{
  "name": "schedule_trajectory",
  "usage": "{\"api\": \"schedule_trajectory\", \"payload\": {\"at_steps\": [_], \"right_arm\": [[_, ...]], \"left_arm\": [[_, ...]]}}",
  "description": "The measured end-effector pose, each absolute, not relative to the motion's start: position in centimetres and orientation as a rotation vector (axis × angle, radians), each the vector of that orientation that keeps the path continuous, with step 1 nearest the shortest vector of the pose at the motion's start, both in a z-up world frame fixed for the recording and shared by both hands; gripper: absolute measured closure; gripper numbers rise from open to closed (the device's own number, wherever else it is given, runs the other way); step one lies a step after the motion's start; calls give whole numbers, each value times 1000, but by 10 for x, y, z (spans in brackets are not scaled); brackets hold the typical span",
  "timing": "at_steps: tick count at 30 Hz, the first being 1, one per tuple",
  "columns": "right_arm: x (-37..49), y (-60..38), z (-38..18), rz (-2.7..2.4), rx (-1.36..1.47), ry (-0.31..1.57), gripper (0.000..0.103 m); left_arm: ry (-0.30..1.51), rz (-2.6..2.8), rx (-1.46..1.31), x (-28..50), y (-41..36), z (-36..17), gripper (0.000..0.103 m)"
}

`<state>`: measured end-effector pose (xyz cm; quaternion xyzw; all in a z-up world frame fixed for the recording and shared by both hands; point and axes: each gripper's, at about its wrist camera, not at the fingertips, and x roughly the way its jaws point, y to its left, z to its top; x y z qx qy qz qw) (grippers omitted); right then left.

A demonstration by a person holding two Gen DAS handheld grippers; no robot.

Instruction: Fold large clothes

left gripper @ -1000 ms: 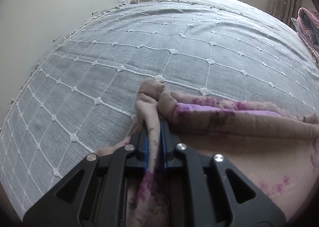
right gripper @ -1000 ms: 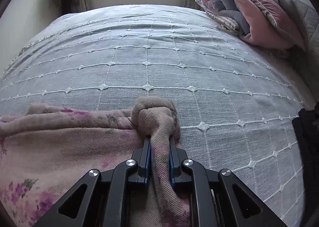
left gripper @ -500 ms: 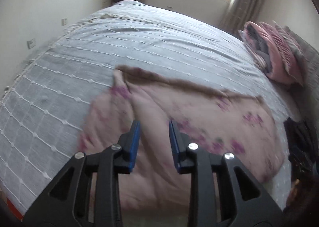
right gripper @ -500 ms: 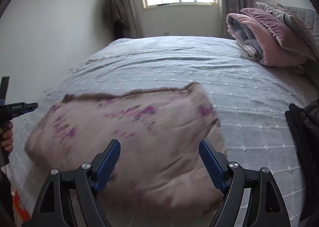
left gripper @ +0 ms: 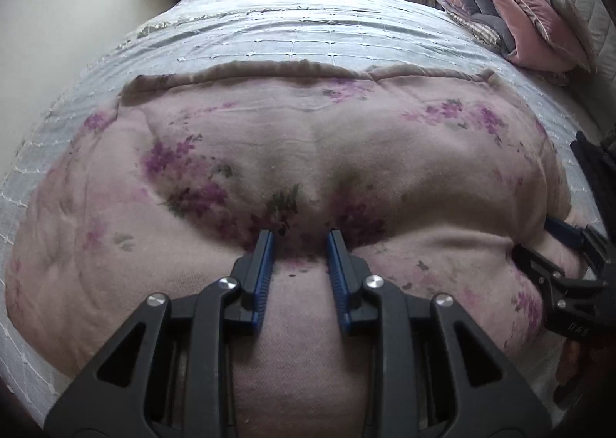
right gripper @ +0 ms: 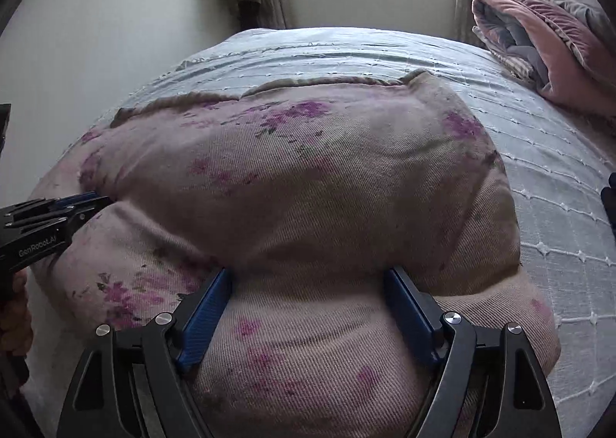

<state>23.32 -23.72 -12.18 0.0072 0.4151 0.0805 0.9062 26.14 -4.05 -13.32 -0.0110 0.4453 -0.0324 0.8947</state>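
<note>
Left hand-held gripper (left gripper: 300,245) and right hand-held gripper (right gripper: 308,284) both spread, straddling the folded floral cloth (left gripper: 346,153).

Pink floral garment (left gripper: 292,153), apparently folded double, flat across the bed.

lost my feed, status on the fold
Left gripper and right gripper open at near edge of pink floral blanket, folded on bed. Nothing blocking.
</note>
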Motion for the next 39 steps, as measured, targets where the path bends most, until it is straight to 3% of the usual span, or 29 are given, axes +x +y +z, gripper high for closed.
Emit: {"api": "schedule_trajectory", "payload": {"at_steps": [7,11,14,22,29,39], "right_arm": [[212,-267,-83,164,191,772,21],[203,-291,-81,99,246,789,21],[210,-299,-104,90,251,871,21],[218,-297,-107,74,248,876,21],[219,-297,-106,71,249,884,21],[221,-296,-106,61,240,890,21]], "left_arm": [[867,-159,-70,240,-51,-90,70],[973,-144,-78,278,-65,-114,68],[952,-111,-61,287,-69,-130,67],[979,-91,1,296,-75,-122,67],[1057,-31,45,367,-81,-123,59],[1061,-36,-22,438,-68,-157,56]]}}
